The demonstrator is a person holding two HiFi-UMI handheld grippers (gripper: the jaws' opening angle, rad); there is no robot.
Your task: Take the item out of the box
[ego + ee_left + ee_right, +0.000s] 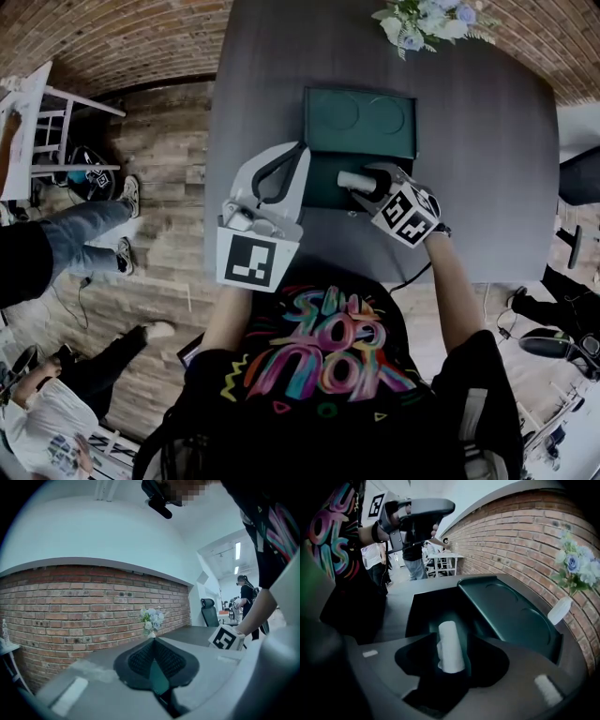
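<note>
A dark green box (323, 195) lies open on the dark table (487, 150), its lid (359, 122) folded back on the far side. A white cylinder-shaped item (350, 180) lies over the box's inner tray. My right gripper (367, 184) points steeply down into the box. In the right gripper view the white item (451, 644) stands between the jaws of the right gripper (451, 654), which are spread wide and open around it. The box lid (511, 613) is at the right there. My left gripper (301, 150) hangs over the box's near left corner, shut and empty (153, 641).
A vase of pale flowers (427, 21) stands at the table's far edge (574, 569). A brick wall runs behind the table. People sit and stand on the wooden floor at the left (56, 244), beside a white stand (52, 131).
</note>
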